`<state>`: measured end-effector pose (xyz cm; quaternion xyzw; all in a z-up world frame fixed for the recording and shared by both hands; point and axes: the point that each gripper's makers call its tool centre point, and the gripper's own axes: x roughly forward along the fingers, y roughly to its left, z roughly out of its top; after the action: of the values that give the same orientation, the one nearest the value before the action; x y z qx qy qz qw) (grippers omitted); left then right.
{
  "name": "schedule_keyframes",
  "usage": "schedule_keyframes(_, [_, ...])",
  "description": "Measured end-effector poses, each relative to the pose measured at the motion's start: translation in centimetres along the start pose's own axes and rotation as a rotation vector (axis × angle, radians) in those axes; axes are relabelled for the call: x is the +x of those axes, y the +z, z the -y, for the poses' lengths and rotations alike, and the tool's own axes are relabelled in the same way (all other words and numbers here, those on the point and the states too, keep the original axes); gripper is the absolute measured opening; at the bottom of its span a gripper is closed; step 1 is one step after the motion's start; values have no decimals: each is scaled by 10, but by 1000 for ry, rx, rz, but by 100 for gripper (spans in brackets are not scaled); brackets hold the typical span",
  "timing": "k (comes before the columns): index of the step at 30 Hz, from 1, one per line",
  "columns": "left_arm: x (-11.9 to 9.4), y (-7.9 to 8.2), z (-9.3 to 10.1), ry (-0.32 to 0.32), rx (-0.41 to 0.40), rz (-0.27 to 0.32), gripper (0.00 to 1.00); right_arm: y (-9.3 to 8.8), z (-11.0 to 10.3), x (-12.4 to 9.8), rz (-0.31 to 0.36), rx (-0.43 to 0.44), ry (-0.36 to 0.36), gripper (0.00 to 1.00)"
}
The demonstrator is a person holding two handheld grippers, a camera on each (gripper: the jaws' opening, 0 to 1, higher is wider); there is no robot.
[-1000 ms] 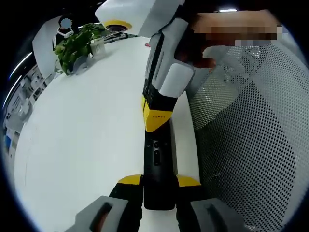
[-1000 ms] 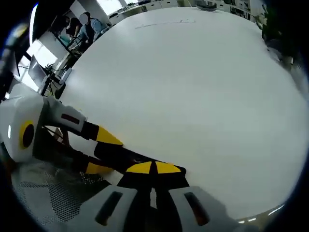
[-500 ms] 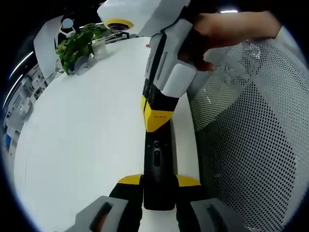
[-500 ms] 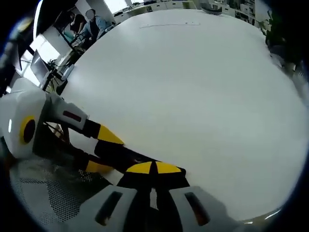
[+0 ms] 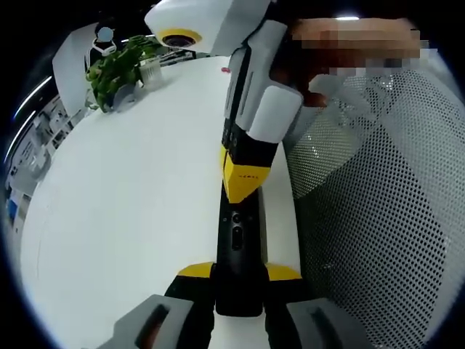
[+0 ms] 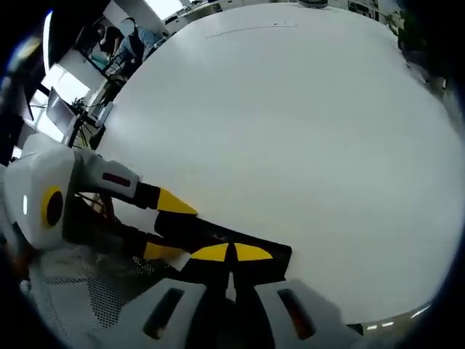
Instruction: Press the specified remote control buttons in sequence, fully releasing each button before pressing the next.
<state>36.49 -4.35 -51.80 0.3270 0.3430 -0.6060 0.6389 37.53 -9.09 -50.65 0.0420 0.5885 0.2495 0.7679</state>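
A slim black remote control [image 5: 237,251] lies on the smooth white counter [image 5: 131,196], clamped by the left gripper [image 5: 240,280], while the closed right gripper's [image 6: 231,254] yellow tips press its buttons.

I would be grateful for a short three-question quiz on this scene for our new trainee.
1. True or false: the left gripper is shut on the black remote.
2. In the left gripper view, what stands near the far edge of the table? A) a leafy plant B) a kettle C) a desk lamp
3. Fill in: the fingers of the right gripper are ___ (open or shut).
Key: 1 true; 2 A; 3 shut.
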Motion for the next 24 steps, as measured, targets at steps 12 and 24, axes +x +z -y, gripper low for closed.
schedule_keyframes(12, [0,1,0,3,-4,3,24,-4,0,2,-34,30,14,0])
schedule_keyframes(24, [1,1,-1,0,-4,6,25,-6,1,6,-48,3,9,0])
